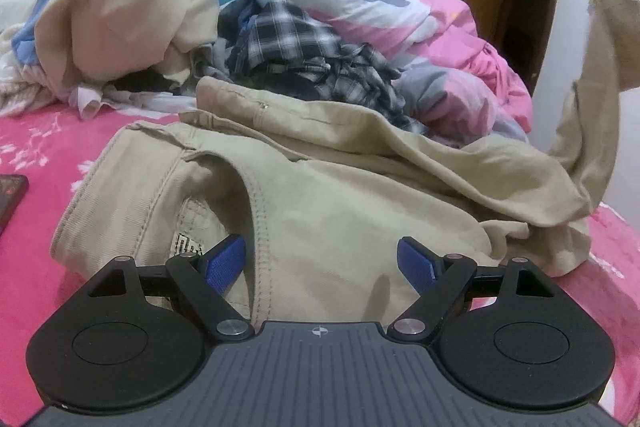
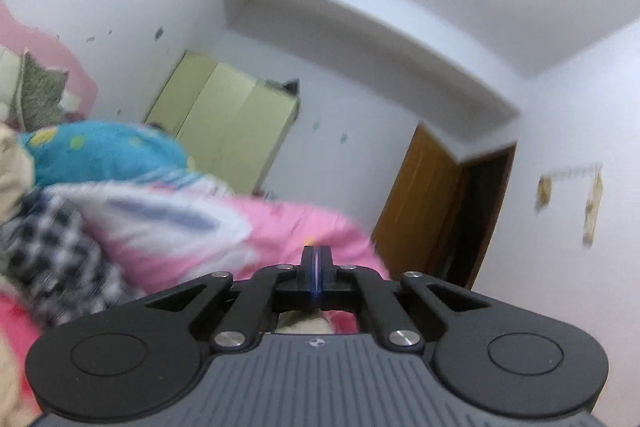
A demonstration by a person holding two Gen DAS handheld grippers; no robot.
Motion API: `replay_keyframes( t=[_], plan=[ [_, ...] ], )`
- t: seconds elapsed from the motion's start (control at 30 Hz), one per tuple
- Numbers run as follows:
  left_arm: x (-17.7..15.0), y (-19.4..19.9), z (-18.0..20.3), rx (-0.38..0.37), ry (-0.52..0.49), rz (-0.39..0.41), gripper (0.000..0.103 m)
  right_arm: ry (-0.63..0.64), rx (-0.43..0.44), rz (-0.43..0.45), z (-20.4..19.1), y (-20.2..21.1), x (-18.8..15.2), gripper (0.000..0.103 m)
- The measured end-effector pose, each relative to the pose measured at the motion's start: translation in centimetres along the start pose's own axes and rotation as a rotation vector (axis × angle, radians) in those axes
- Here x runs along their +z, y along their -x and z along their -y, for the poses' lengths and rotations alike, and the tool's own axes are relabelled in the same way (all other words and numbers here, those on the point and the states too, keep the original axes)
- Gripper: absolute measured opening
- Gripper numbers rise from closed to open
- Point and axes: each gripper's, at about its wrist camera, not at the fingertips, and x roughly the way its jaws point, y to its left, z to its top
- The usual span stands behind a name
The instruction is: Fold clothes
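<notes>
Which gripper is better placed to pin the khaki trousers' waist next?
Left gripper: open, low over the khaki trousers waist. Right gripper is shut, raised, aimed at the wall.

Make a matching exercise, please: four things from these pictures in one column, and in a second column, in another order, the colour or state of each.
Things:
1. khaki trousers
2. checked shirt
3. left gripper
4. right gripper

States:
A. black and white, crumpled in the pile behind
B. fingers pressed together, raised above the bed
C. beige, spread on the pink bedsheet, one leg lifted at the right
D. fingers wide apart, over the waistband

Pairs: 1-C, 2-A, 3-D, 4-B
</notes>
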Motion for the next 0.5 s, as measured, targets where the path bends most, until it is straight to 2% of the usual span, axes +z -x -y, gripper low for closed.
replay_keyframes(
  t=[0.07, 0.17, 0.27, 0.33, 0.4, 0.43, 0.47, 0.5],
  plan=[
    [0.1, -0.2, 0.1, 0.002, -0.004, -0.002, 0.084, -0.008, -0.023, 0.034, 0.4, -2.7, 2.0, 0.000],
    [0.2, -0.3, 0.2, 0.002, -0.010, -0.006, 0.084, -0.072, -0.048, 0.025, 1.2, -7.3, 3.7, 0.000],
    [0.2, -0.5, 0.1, -0.003, -0.005, -0.008, 0.084, -0.228, 0.047, -0.115, 2.0, -9.6, 1.6, 0.001],
    [0.2, -0.5, 0.1, -0.009, -0.005, -0.010, 0.084, -0.307, 0.118, -0.226, 2.1, -8.9, -1.5, 0.004],
    [0.1, -0.6, 0.0, -0.015, -0.006, -0.013, 0.084, -0.371, 0.189, -0.341, 2.2, -7.3, -5.1, 0.021],
    [0.1, -0.6, 0.0, -0.019, -0.010, -0.015, 0.084, -0.403, 0.224, -0.398, 2.2, -6.6, -6.9, 0.046],
    [0.1, -0.6, 0.0, -0.024, -0.009, -0.019, 0.085, -0.435, 0.260, -0.456, 2.2, -5.8, -8.7, 0.066],
    [0.1, -0.6, 0.0, -0.028, -0.009, -0.022, 0.085, -0.467, 0.295, -0.513, 2.2, -5.0, -10.5, 0.070]
  ],
)
